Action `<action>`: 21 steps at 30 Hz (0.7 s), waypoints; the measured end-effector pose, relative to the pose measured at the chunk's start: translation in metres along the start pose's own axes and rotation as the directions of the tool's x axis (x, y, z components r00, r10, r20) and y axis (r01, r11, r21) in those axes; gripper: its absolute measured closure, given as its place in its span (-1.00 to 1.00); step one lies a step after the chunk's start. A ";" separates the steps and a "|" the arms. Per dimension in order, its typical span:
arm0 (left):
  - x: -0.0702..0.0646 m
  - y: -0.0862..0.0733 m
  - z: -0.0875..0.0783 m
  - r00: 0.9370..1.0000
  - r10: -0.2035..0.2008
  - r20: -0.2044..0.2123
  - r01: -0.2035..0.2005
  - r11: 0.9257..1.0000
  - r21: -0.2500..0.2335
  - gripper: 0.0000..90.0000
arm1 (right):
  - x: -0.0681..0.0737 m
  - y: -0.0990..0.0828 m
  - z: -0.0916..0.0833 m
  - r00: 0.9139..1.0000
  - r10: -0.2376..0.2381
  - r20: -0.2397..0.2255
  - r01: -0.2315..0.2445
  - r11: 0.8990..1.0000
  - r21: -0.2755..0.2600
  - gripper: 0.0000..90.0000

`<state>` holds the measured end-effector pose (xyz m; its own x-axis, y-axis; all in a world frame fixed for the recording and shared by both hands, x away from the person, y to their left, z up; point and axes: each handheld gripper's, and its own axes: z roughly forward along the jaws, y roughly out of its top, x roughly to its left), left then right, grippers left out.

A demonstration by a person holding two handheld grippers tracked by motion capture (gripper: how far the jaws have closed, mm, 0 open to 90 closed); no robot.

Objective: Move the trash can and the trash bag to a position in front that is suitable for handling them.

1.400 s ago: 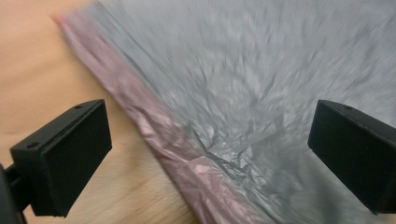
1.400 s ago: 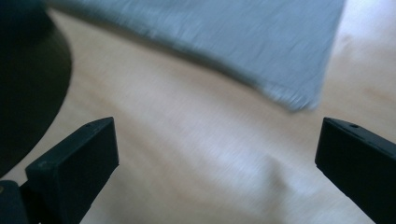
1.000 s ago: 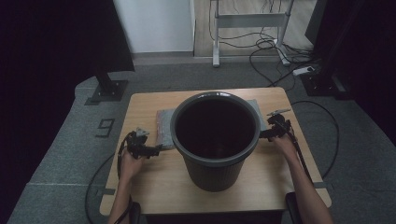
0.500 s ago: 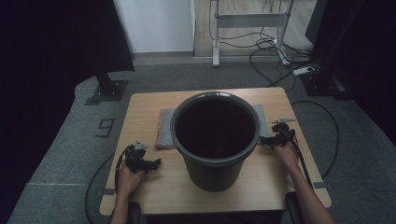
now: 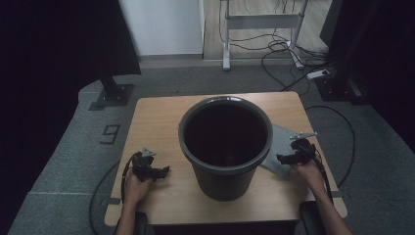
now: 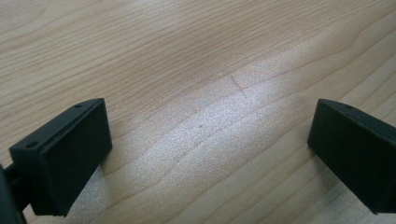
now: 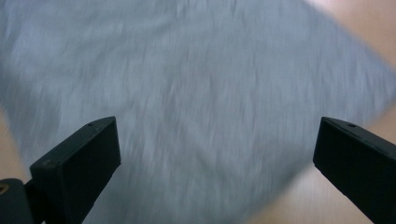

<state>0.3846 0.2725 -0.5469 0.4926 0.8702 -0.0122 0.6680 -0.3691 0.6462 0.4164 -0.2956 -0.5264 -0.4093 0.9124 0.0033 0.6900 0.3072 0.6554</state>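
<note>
**Grey cloth now on the right of the bucket**

Moved across: the grey cloth (image 5: pixel 283 152) that lay at the bucket's 9 o'clock side a second ago is now at its 3 o'clock side, flat on the counter (image 5: pixel 156 117) and partly tucked behind the bucket's wall. The left gripper (image 5: pixel 161 171) has dropped back toward the near edge, down at about 8 o'clock from the bucket (image 5: pixel 225 142), and it hovers low over bare wood. In the left gripper view its jaws stand wide apart, nothing between them, just wood grain and a small scratch (image 6: pixel 239 86) on the counter below.

Over on the other side, the right gripper (image 5: pixel 285 158) sits right at the cloth, at roughly 4 o'clock from the bucket, with the person's hand (image 5: pixel 308 171) behind it. The right gripper view is blurred, but the grey cloth (image 7: pixel 201 102) spreads under and beyond the jaws, and those jaws are spread wide, gripping nothing. Whether they touch the cloth, I cannot tell.

The dark bucket stands upright in the middle of the counter, its mouth open to the high view, interior too dark to read. Cables trail from both grippers off the near edge.
</note>
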 end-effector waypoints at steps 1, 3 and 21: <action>0.000 0.000 0.000 1.000 0.000 0.000 0.000 1.000 0.000 -1.00 | 0.001 0.011 0.011 0.999 -0.043 0.012 0.043 0.999 -0.018 -0.97; 0.000 0.000 0.000 1.000 0.000 0.000 0.000 1.000 0.000 -1.00 | 0.003 0.018 0.024 0.996 -0.088 -0.012 0.088 0.996 -0.035 -0.95; -0.001 0.000 0.000 1.000 0.003 0.005 -0.003 1.000 -0.001 -1.00 | 0.049 -0.029 -0.017 0.968 -0.138 -0.208 0.150 0.988 0.043 -0.91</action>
<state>0.3841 0.2719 -0.5470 0.4975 0.8673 -0.0142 0.6658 -0.3714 0.6471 0.3660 -0.2642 -0.5327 -0.6158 0.7847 0.0703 0.6460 0.4519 0.6152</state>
